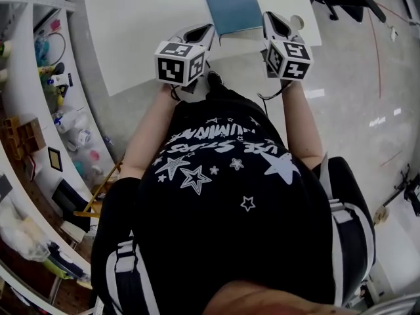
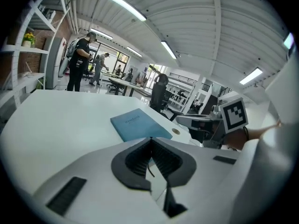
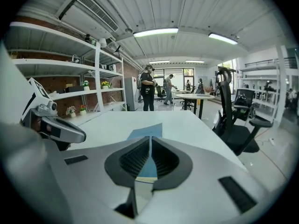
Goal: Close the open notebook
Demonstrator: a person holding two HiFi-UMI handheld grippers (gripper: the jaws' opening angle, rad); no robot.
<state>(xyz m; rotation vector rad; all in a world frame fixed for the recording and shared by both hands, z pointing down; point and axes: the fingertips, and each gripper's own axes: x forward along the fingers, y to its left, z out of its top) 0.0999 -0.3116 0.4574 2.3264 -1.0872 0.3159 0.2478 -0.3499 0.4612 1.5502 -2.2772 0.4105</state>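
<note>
This is a big room with a ribbed white ceiling, long lamps and white shelves on a brick wall. A wide white surface sits in front of a person in a black shirt with white stars.

On the surface lies 1 thin blue notebook. It lies flat with its cover up, near the edge closest to the person. It looks closed, though its far end is cut off in the head view.

The person holds 2 white grippers, 1 on each side of the notebook's near end. The left gripper is just beside the notebook's near left corner. Its black jaws are pressed together at the tips and hold nothing. The right gripper is just beside the notebook's right edge. Its jaws are together too, with nothing between them. In both gripper views the notebook shows past the tips, apart from them.

A black office chair stands beside the surface. A few people stand far back in the room.
</note>
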